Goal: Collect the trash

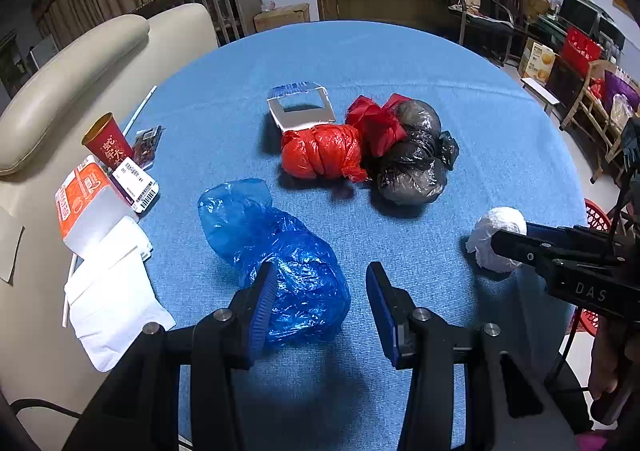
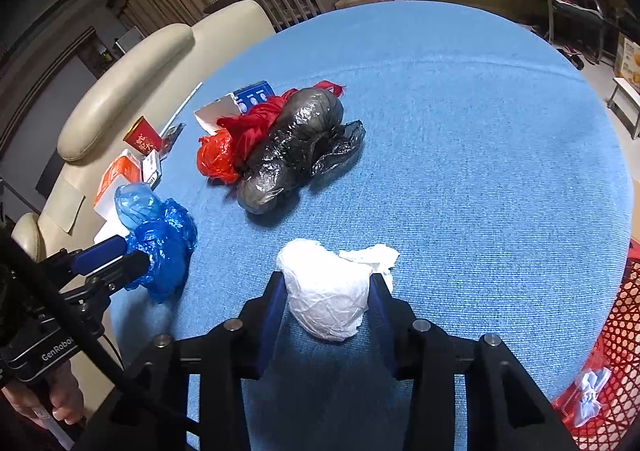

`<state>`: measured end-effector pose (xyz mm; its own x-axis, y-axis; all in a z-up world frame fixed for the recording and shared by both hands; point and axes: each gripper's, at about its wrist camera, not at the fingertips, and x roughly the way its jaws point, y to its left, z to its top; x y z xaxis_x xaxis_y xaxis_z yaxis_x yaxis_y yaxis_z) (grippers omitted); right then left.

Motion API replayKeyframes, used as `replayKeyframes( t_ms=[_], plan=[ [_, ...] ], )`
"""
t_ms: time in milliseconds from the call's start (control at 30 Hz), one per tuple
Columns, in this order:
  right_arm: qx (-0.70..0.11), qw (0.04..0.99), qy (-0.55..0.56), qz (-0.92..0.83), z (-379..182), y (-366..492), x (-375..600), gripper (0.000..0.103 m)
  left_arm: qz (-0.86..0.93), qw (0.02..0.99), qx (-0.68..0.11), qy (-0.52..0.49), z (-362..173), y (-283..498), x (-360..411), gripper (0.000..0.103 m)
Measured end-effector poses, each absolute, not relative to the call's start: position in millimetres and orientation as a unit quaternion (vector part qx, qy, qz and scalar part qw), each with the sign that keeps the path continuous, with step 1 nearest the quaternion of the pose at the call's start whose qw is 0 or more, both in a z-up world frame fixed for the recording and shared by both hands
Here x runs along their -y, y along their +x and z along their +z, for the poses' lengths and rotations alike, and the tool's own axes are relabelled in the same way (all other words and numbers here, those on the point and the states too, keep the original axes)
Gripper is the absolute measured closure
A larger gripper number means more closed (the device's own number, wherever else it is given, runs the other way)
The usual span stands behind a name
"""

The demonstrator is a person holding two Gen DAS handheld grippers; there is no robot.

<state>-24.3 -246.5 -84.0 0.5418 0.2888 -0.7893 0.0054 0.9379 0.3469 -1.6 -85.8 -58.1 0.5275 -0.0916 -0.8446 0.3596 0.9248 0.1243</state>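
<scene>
On the blue round table (image 1: 400, 63) lie tied trash bags. My left gripper (image 1: 322, 283) is open, its jaws around the near end of a crumpled blue plastic bag (image 1: 280, 251), also in the right wrist view (image 2: 160, 239). My right gripper (image 2: 328, 287) is shut on a white plastic bag ball (image 2: 324, 291), which also shows in the left wrist view (image 1: 496, 235). Mid-table lie an orange-red bag (image 1: 320, 151), a red bag (image 1: 376, 123) and a black bag (image 1: 412, 167), touching one another. The black bag (image 2: 292, 147) also shows in the right wrist view.
A white and blue carton (image 1: 300, 107) lies behind the red bags. At the left edge are a red paper cup (image 1: 108, 143), an orange box (image 1: 84, 199), labelled packets and white paper (image 1: 112, 291). A red mesh basket (image 2: 612, 351) stands off the table's right side. A cream sofa (image 1: 80, 59) is at left.
</scene>
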Motion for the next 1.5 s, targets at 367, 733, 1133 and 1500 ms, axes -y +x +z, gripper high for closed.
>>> replayKeyframes(
  t_ms=[367,733,1133,1500],
  plan=[
    [-0.470,0.865,0.155,0.084,-83.1,-25.0,246.0,0.061,-0.132,0.861,-0.468,0.147,-61.9,-2.7,86.3,0.056],
    [-0.472,0.863,0.156,0.085,-84.1,-24.0,246.8,0.061,-0.135,0.861,-0.466,0.150,-65.1,-4.2,86.8,0.044],
    [-0.473,0.861,0.164,0.087,-85.6,-24.0,248.8,0.061,-0.135,0.863,-0.464,0.149,-65.7,-3.9,86.5,0.044],
    [-0.471,0.862,0.167,0.084,-82.3,-27.2,250.1,0.061,-0.149,0.867,-0.463,0.109,-61.7,-2.8,70.6,0.077]
  ],
)
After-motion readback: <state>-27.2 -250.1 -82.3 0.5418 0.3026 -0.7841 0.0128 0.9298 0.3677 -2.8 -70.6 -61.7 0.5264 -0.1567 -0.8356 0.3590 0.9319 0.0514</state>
